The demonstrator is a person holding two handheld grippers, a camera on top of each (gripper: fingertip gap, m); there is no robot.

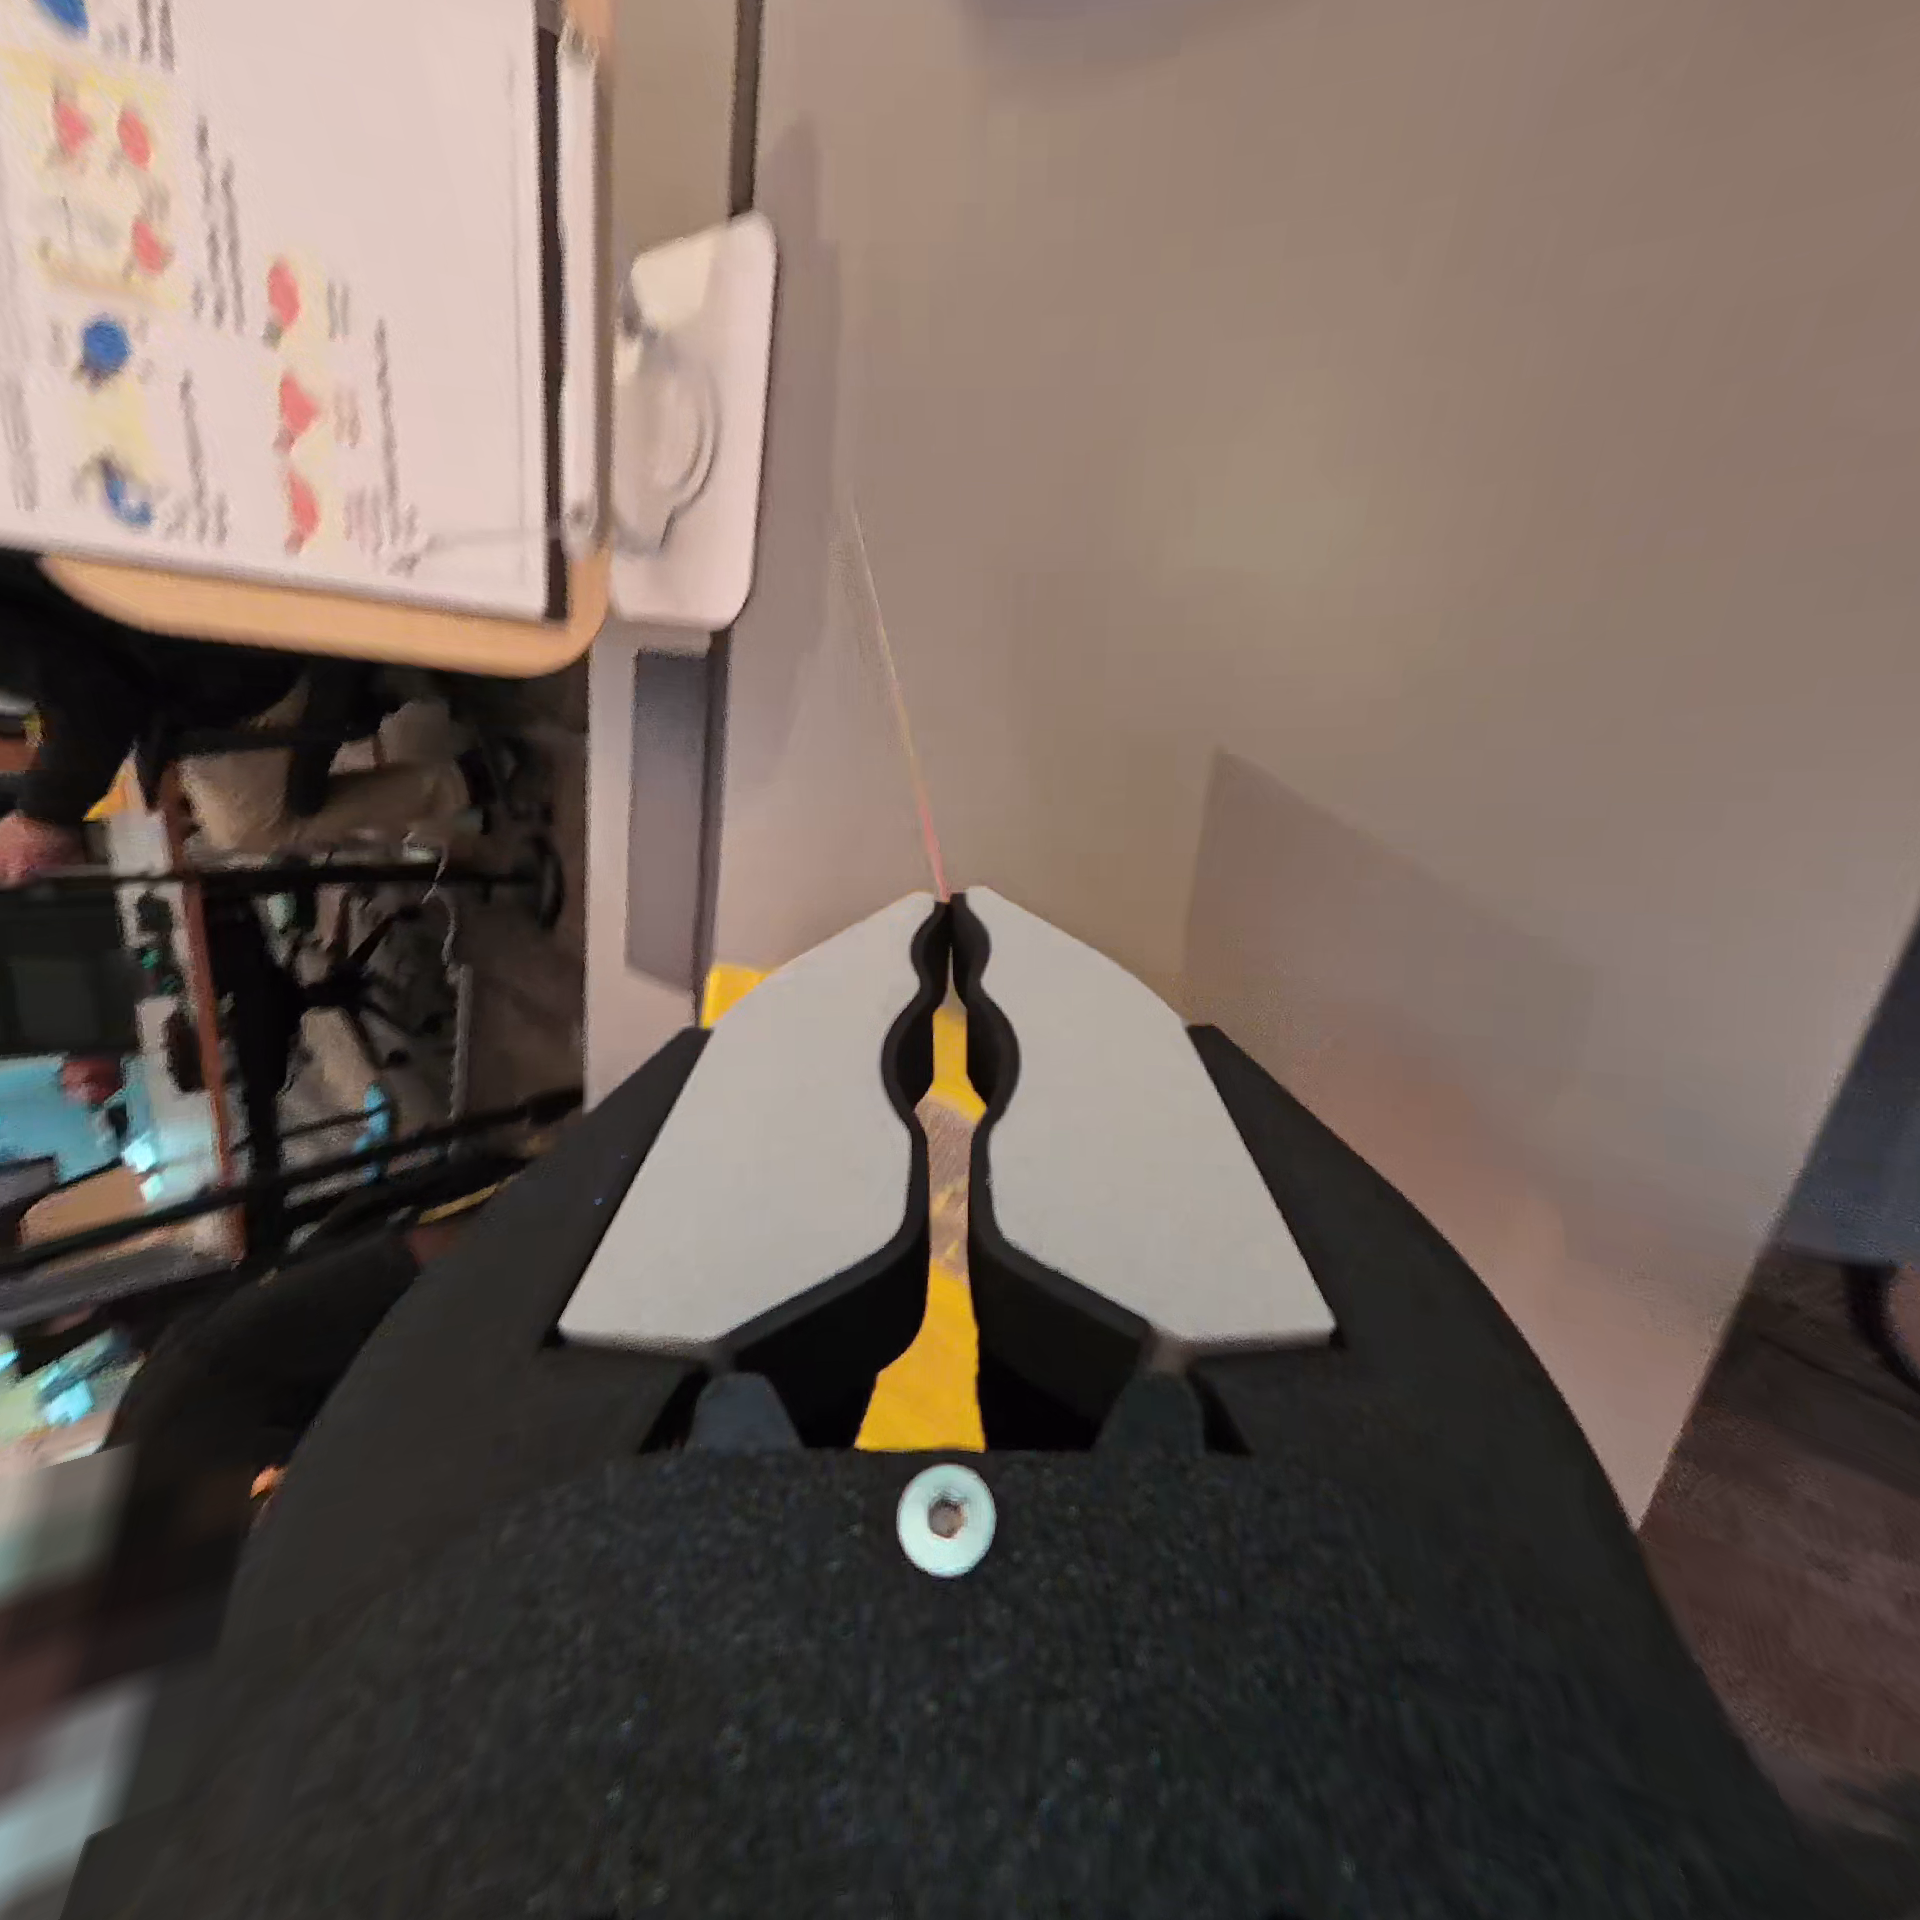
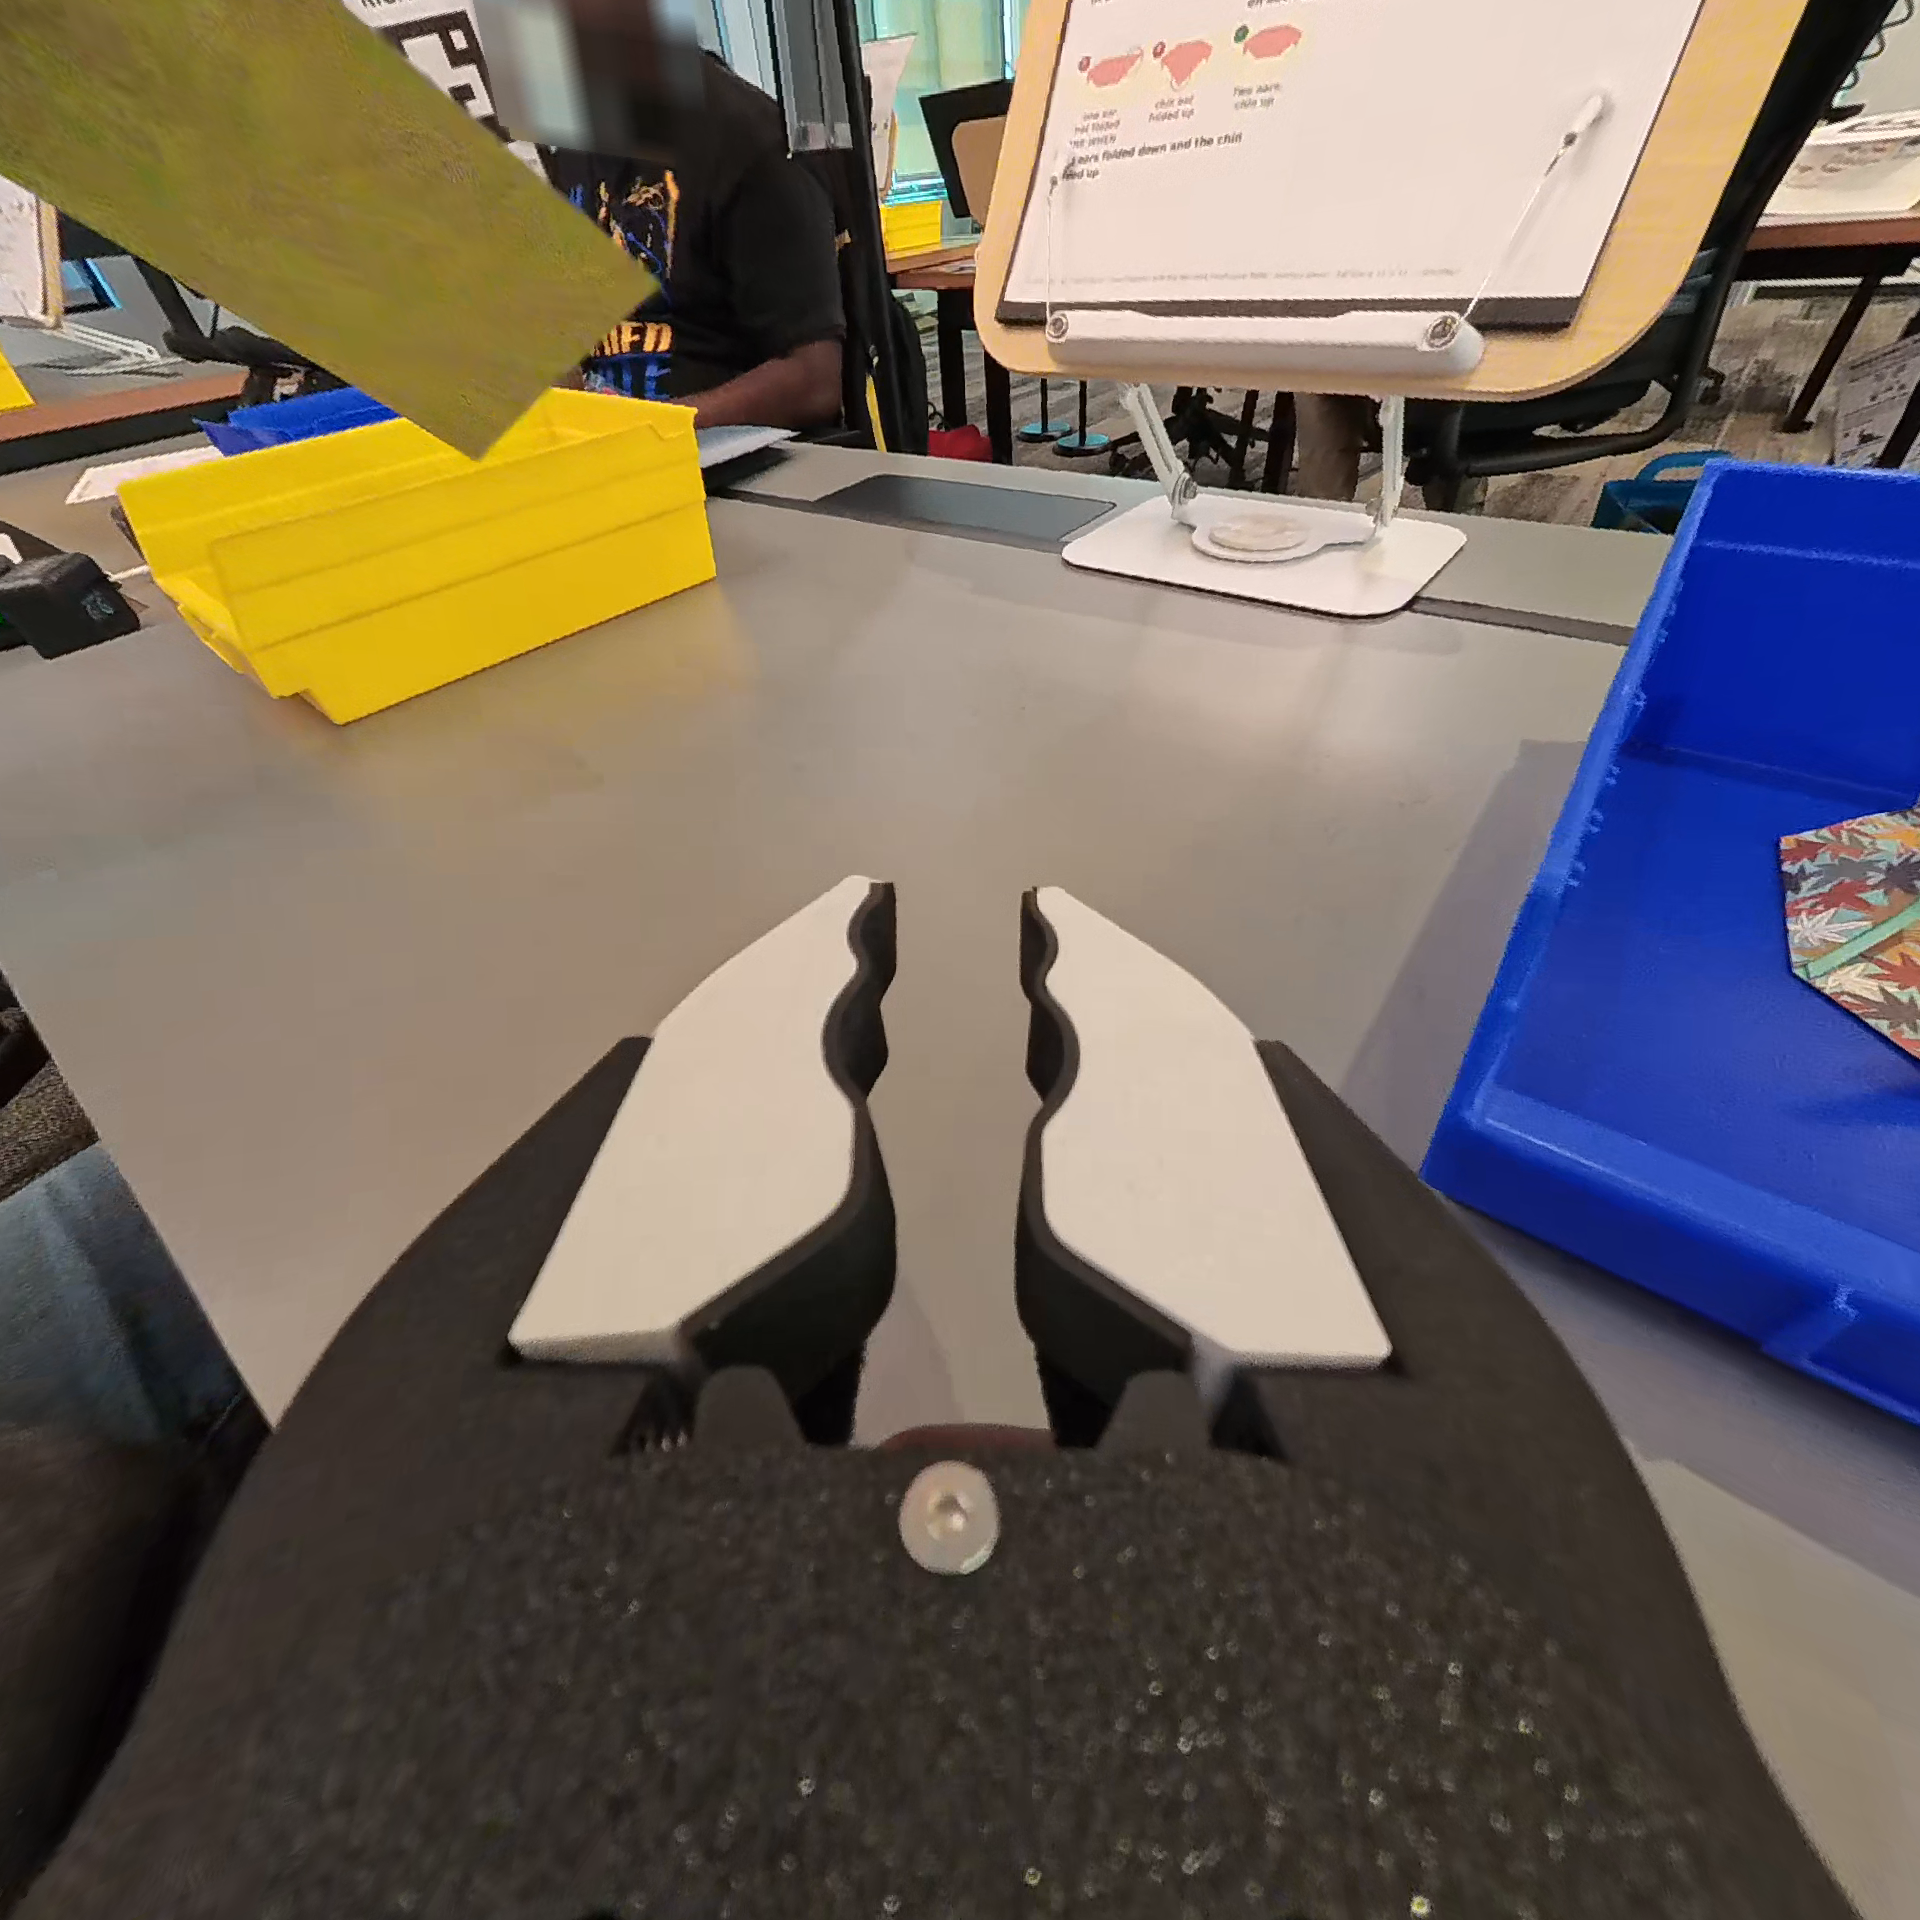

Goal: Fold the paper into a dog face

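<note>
My left gripper is shut on a sheet of paper, which I see edge-on there as a thin line running away from the fingertips. In the right wrist view the same paper is an olive-green sheet held in the air at the upper left, over the yellow bin. The left gripper itself is out of that view. My right gripper is open and empty, low over the grey table.
A blue bin at the right holds a leaf-patterned paper. A wooden stand with an instruction sheet is at the table's back, on a white base. A person sits behind the yellow bin. There is about 35 centimeters between the tips of the two grippers.
</note>
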